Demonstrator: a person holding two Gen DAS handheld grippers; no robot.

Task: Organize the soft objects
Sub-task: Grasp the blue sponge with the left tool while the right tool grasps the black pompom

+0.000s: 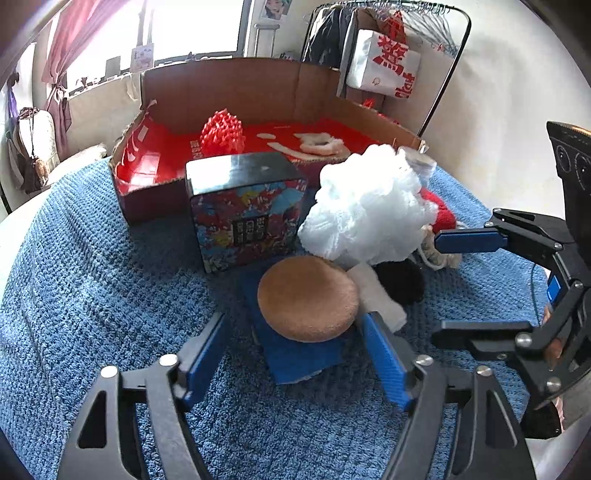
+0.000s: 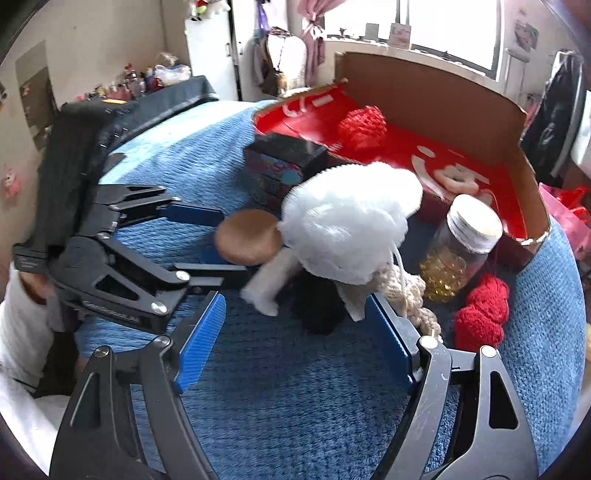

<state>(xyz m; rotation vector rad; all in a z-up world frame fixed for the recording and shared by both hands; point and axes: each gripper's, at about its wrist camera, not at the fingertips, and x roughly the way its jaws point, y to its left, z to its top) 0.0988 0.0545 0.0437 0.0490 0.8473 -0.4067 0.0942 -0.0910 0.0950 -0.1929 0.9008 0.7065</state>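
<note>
Left wrist | brown puff [image 1: 308, 299] between open left tool [image 1: 295, 347] fingers

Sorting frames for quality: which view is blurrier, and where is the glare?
Right wrist view: motion blur smears the white mesh puff and patterned box. Left wrist view: sharper; the window is blown out, with glare on the box top. Both: fisheye bending at the edges.

Your left tool [image 1: 295, 354] fills the lower middle of its view, jaws apart, nothing gripped. Your right tool [image 2: 295, 332] likewise stands spread and empty, angled downward.
</note>
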